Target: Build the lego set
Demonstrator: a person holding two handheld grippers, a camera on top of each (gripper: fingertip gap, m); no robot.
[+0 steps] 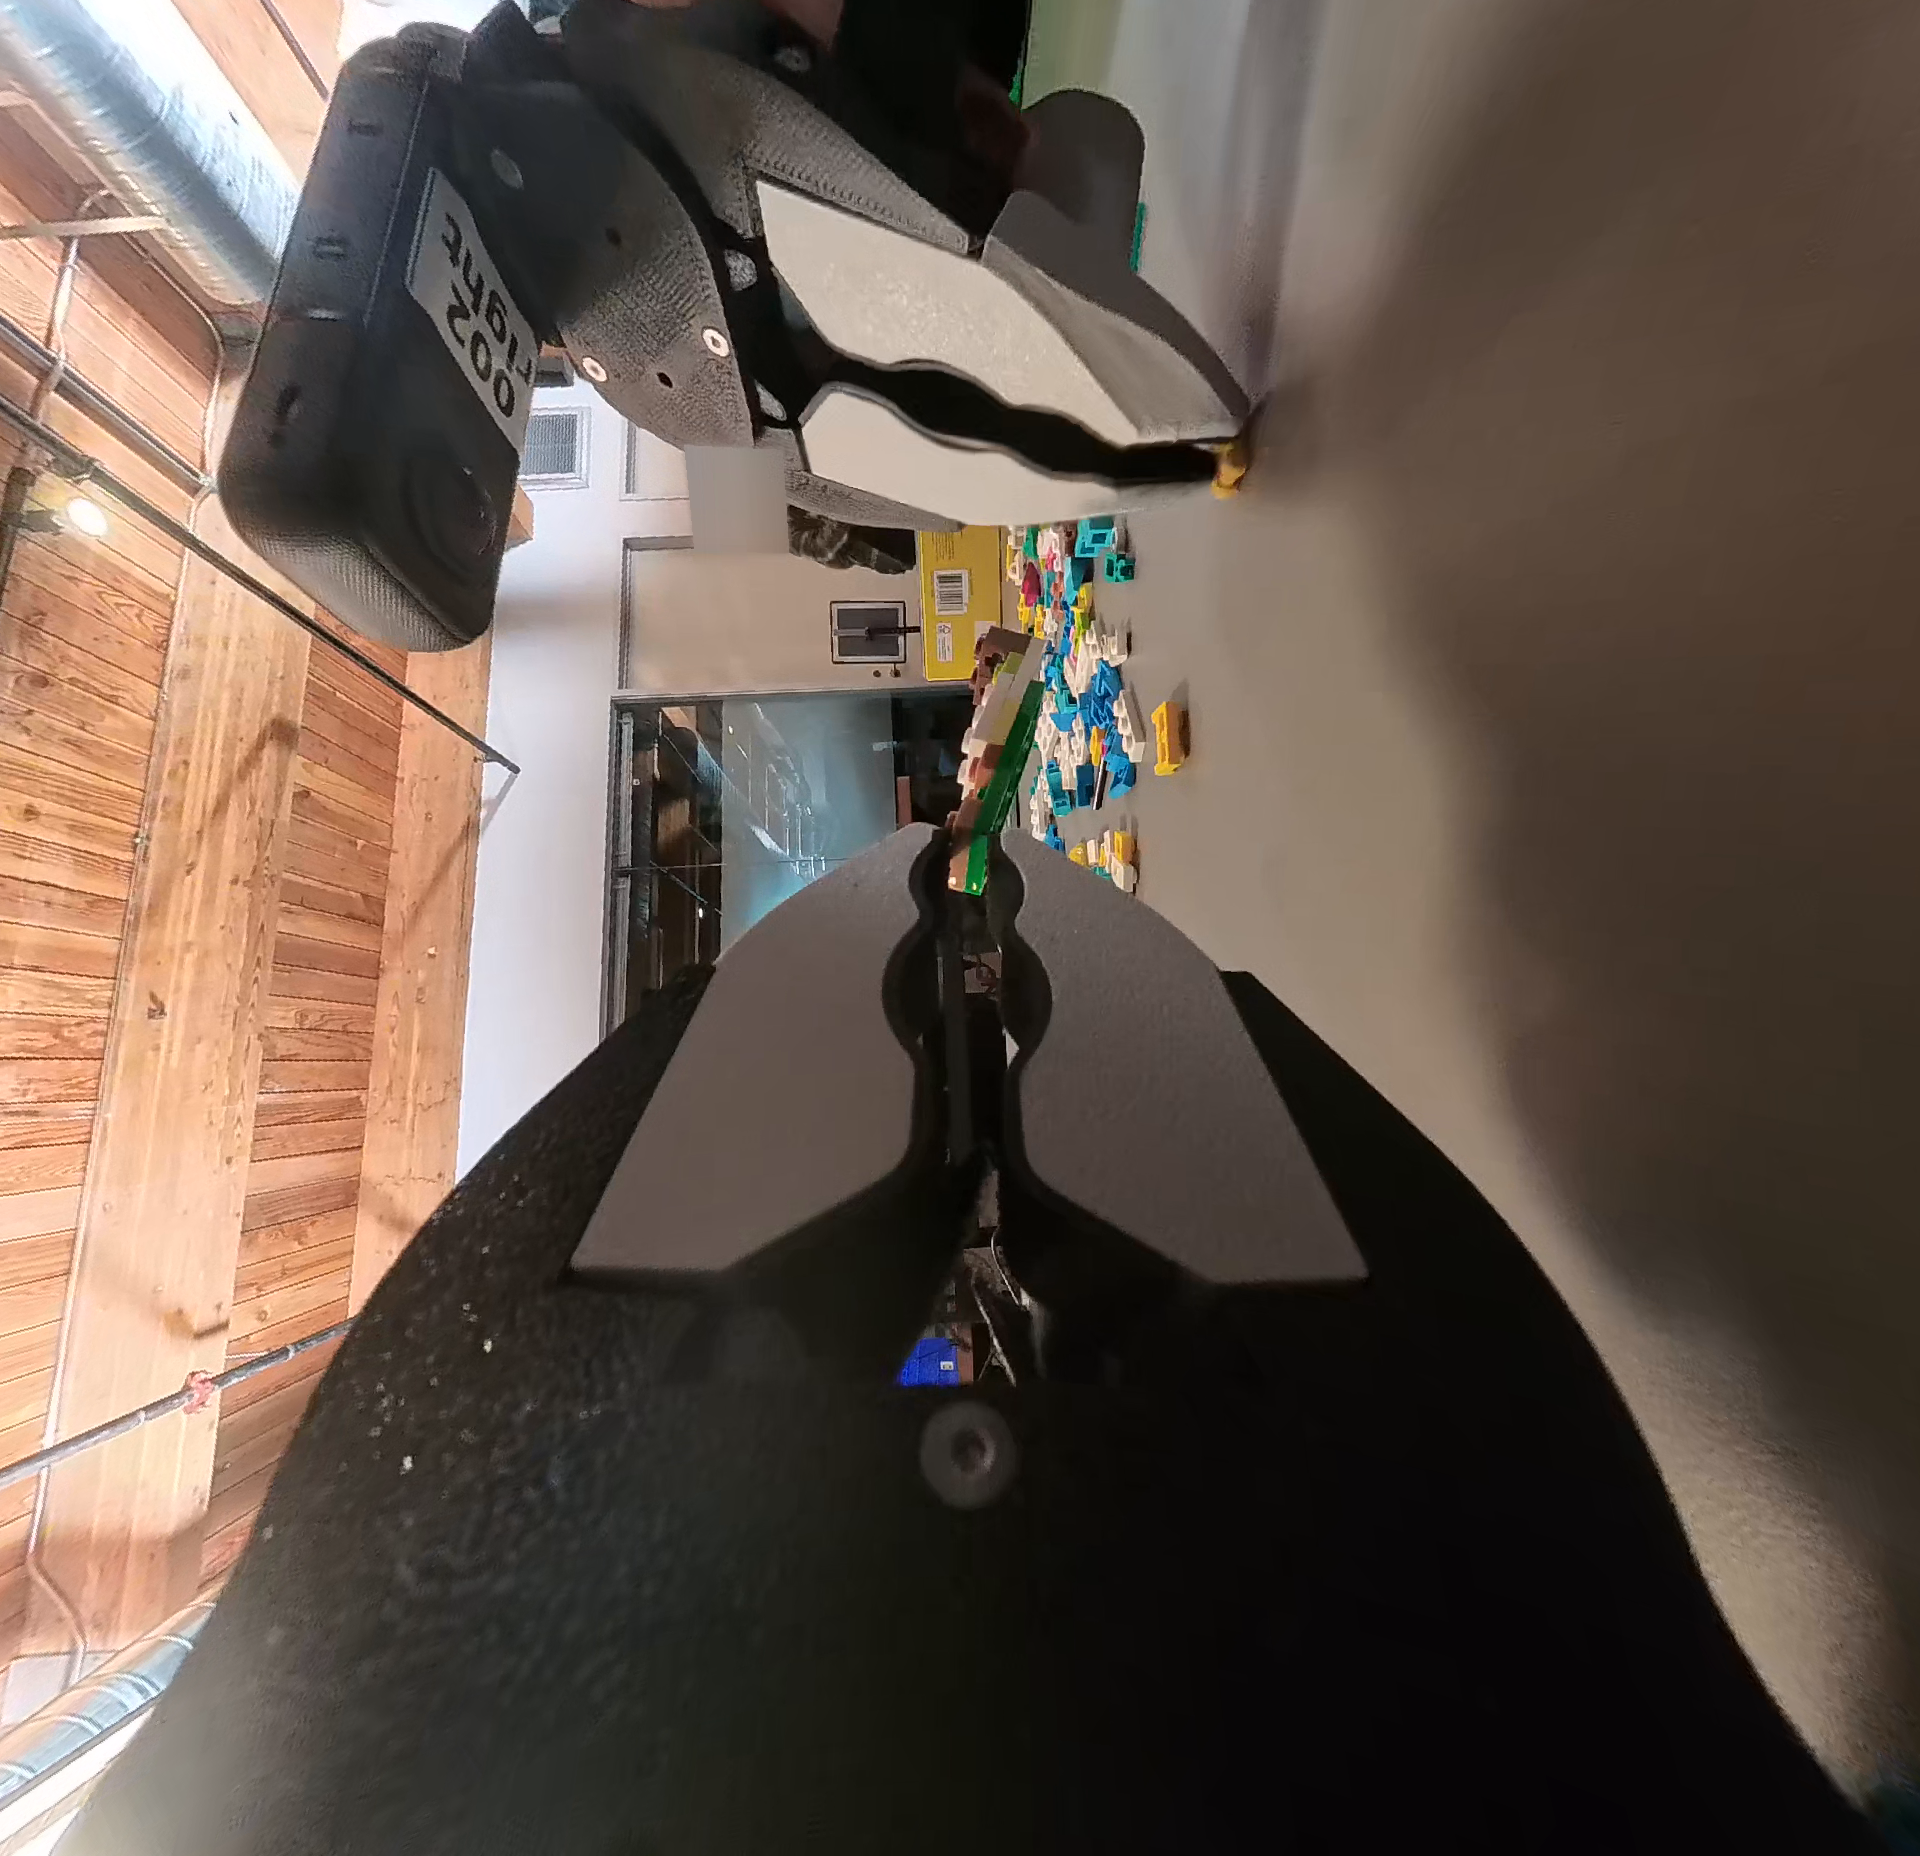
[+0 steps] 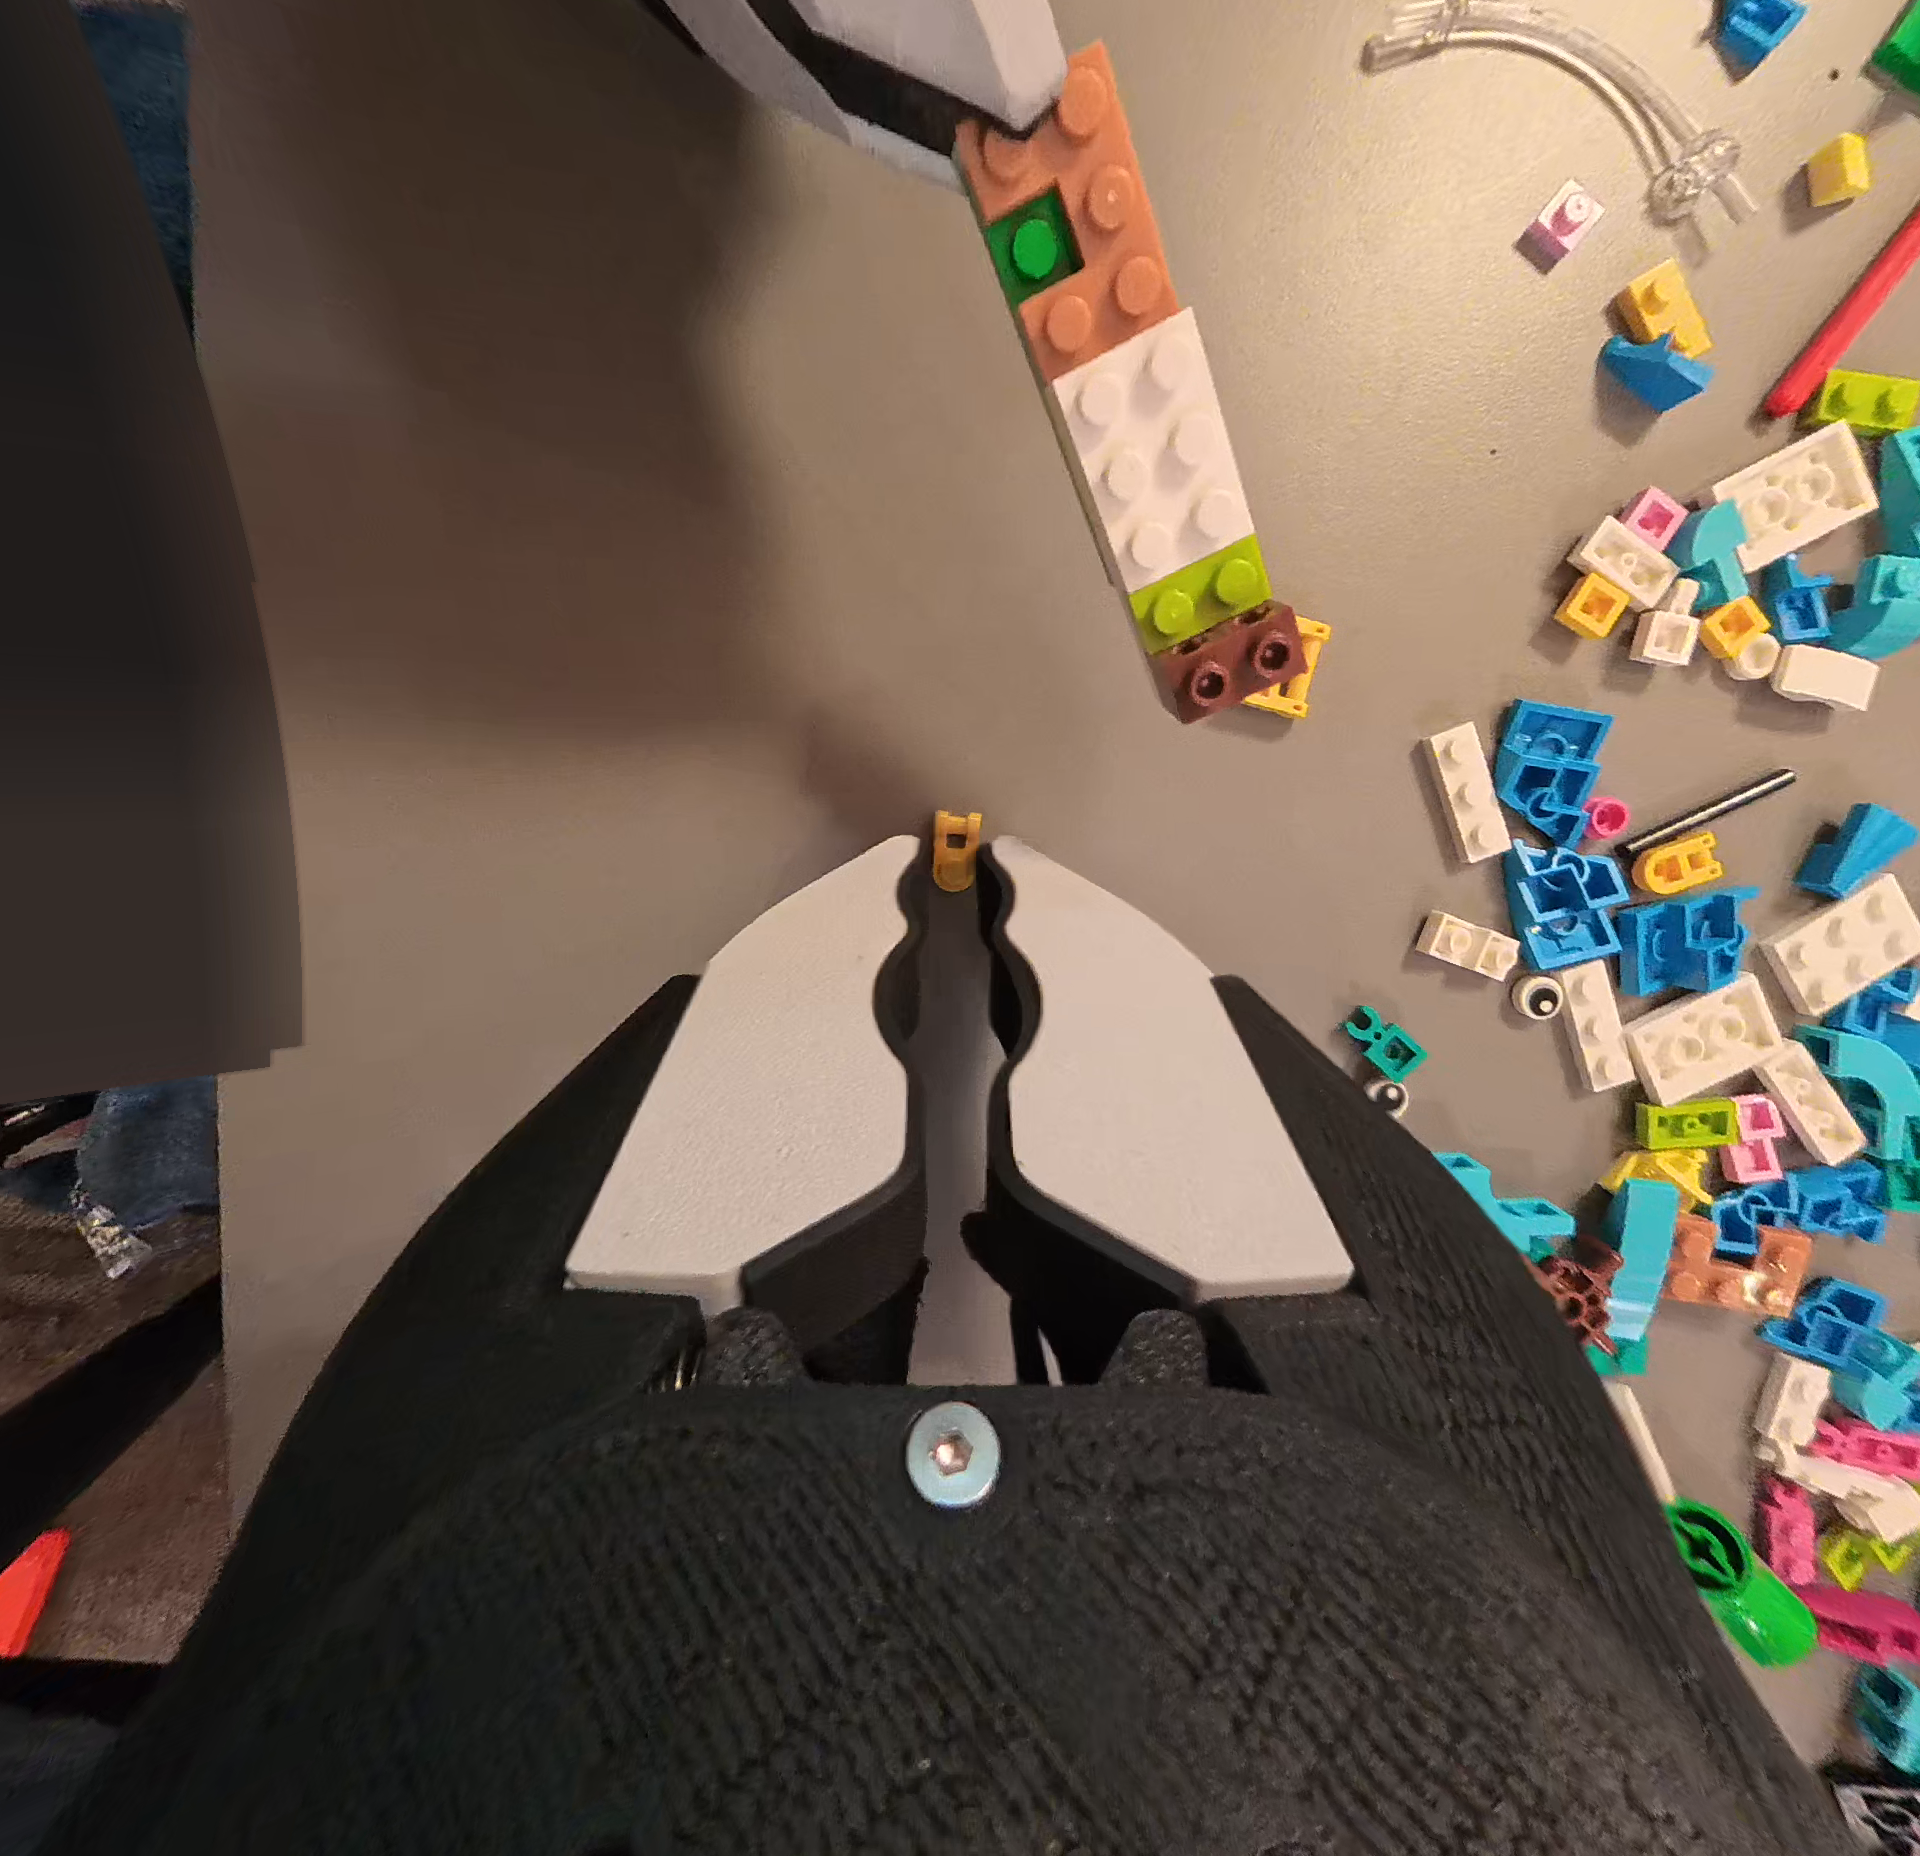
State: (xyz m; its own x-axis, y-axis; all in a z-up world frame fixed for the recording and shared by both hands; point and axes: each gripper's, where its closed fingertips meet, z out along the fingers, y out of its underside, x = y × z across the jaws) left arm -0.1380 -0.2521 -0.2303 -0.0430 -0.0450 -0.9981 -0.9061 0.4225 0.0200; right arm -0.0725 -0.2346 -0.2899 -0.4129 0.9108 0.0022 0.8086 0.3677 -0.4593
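My left gripper (image 1: 971, 866) is shut on one end of a long lego strip (image 1: 1003, 757) built on a green plate and holds it above the grey table. In the right wrist view the strip (image 2: 1132, 393) shows tan, white, lime and brown parts, and the left gripper (image 2: 1013, 118) grips its tan end. My right gripper (image 2: 958, 850) is shut on a small yellow clip piece (image 2: 954, 848) at its fingertips, low over the table. In the left wrist view the right gripper (image 1: 1221, 456) shows with the yellow piece (image 1: 1229, 471) at its tip.
A pile of loose bricks (image 2: 1704, 975), blue, white, yellow and pink, spreads over the right of the grey table (image 2: 623, 559). A clear curved piece (image 2: 1579, 71) and a red stick (image 2: 1849, 320) lie far right. A yellow box (image 1: 961, 601) stands behind the pile. Spacing between my two grippers at the tips: around 9 centimeters.
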